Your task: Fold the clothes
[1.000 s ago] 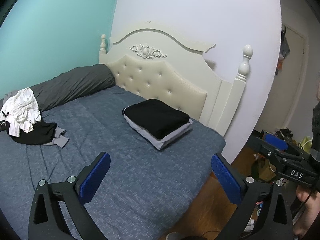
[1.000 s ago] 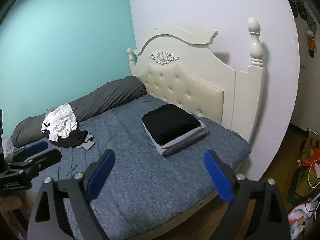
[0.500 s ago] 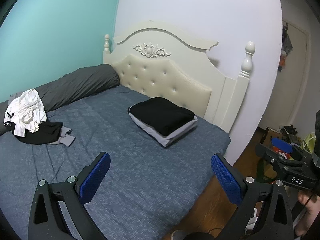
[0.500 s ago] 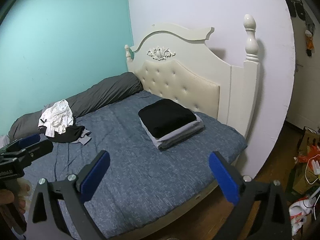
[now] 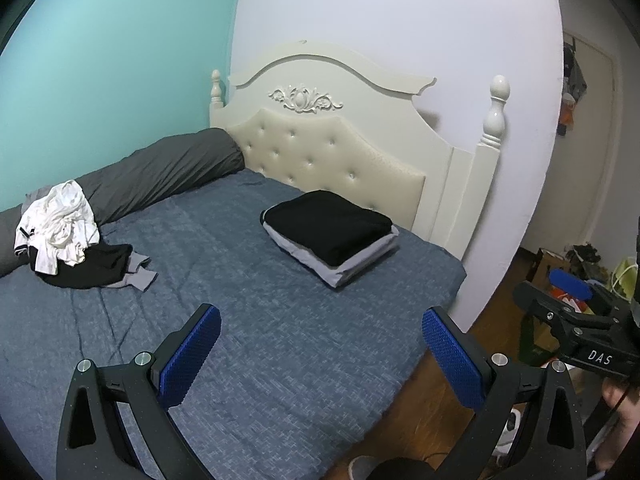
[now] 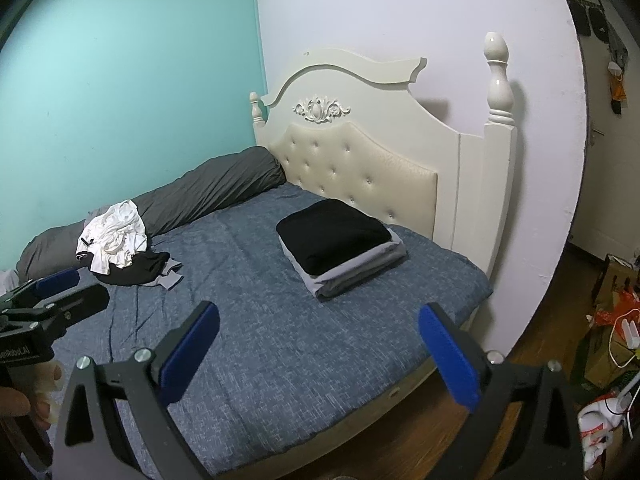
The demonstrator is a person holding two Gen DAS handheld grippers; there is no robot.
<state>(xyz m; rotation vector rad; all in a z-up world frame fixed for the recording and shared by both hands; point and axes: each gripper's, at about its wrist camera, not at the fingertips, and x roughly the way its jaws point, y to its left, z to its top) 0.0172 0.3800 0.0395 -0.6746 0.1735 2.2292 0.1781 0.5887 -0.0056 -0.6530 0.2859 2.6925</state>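
2 folded garments, a black one on top of a grey one, sit squared in a stack [image 5: 330, 236] near the headboard [image 5: 336, 148] on the right side of the bed [image 5: 248, 320], the finished part of a clothes-folding job. Well apart from the stack, on the far left of the blue bedspread against a rolled grey duvet [image 5: 160, 172], lies the part not yet done: a rumpled heap [image 5: 74, 240] in which a white garment [image 5: 58, 224] is bunched over a black one [image 5: 96, 268], with a scrap of grey cloth [image 5: 138, 276] poking out from under them. At least 3 pieces appear to be in that heap, though the bunching makes an exact count impossible.

Both tools are idle. The left gripper [image 5: 320, 344] hangs over the near edge of the bed with its blue pads spread wide and nothing between them; the right gripper [image 6: 318, 340] is likewise released and empty, raised above the bedspread. Neither touches any cloth. From the right wrist view the heap [image 6: 120, 250] sits off to the left, beyond the other tool, and the stack [image 6: 340, 248] is straight ahead.

By the look of it the work stands somewhere near the halfway mark: 2 items done, a similar or slightly larger number waiting. The open stretch of bedspread between heap and stack seems the likely folding space, and the next step would probably be a reach across to the heap for the white garment on top.
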